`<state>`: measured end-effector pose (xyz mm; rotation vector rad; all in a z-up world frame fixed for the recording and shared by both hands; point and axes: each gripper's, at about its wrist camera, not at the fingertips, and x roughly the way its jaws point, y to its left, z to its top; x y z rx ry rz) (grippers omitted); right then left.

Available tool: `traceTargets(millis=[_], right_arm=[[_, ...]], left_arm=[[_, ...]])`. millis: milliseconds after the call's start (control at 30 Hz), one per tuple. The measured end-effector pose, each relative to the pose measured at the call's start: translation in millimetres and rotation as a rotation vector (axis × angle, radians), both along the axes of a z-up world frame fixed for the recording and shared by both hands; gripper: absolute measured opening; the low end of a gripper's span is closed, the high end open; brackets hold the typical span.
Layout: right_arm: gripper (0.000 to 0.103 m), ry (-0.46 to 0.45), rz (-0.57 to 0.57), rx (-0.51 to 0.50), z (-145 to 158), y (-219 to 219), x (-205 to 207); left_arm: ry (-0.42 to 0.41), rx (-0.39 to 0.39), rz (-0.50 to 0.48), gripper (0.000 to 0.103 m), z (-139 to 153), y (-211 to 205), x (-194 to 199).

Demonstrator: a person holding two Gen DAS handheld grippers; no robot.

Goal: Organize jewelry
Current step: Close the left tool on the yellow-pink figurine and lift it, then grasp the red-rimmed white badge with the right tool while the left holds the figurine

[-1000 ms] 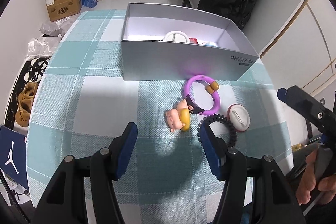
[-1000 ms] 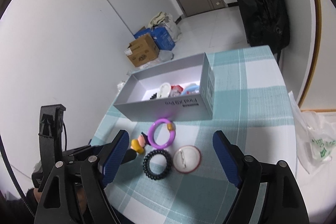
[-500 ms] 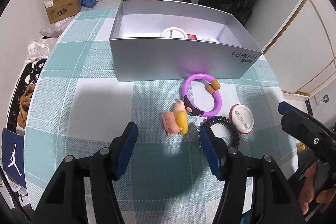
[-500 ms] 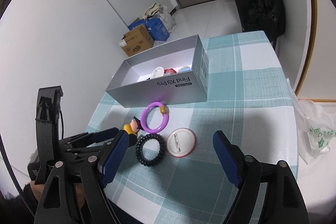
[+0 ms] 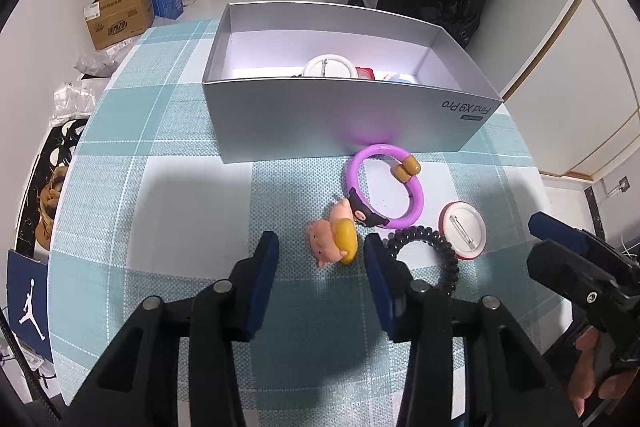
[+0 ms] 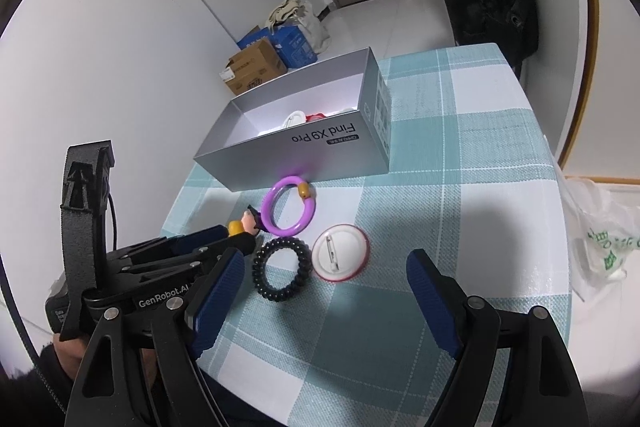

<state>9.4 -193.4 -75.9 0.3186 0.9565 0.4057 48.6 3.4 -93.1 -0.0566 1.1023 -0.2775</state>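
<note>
We had the left gripper (image 5: 320,263) lowered over the little pig charm (image 5: 333,241), which lay on the checked tablecloth (image 5: 172,211) in front of the grey box (image 5: 344,115). A second before, its jaws stood wider, with the charm lying beyond their tips; now they were closing, with the charm's near end between the blue pads, which did not yet seem to press on it. We read that as the start of a pick, with the charm bound for the box, where a white badge (image 5: 329,67) and a few other pieces already lay.

The purple ring (image 5: 388,185) lay touching the front wall of the box, the black coil band (image 5: 426,259) lay further out from the box, beyond the ring, and the round pin badge (image 5: 462,230) lay just beside the band. None of these had shifted.

Our right gripper (image 6: 324,291) hung above the band and the pin badge with its jaws wide apart and nothing between them. It had hardly changed. Four pieces remained outside the box.
</note>
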Motion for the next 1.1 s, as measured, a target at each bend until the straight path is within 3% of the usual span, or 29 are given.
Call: traceTargets(millis=[67, 100, 400, 767, 1100], right_arm=[[0.083, 0.005, -0.003, -0.002, -1.4, -0.6, 0.0], [0.083, 0.007, -0.004, -0.005, -1.8, -0.6, -0.1], [0.083, -0.001, -0.007, -0.105, -4.0, 2.5, 2.4], [0.082, -0.049, 0.099, -0.393, -13.4, 37.1, -5.3], [0.080, -0.030, 0.083, -0.434, -21.1, 35.5, 0.9]], left_arm=[[0.006, -0.011, -0.006, 0.019, -0.4, 0.1, 1.6], [0.009, -0.010, -0.008, 0.018, -0.7, -0.2, 2.1], [-0.005, 0.012, -0.017, 0.018, 5.2, -1.5, -4.2], [-0.049, -0.050, 0.006, 0.018, 27.9, 14.6, -15.4], [-0.075, -0.084, -0.002, 0.018, 37.4, 18.5, -12.9]])
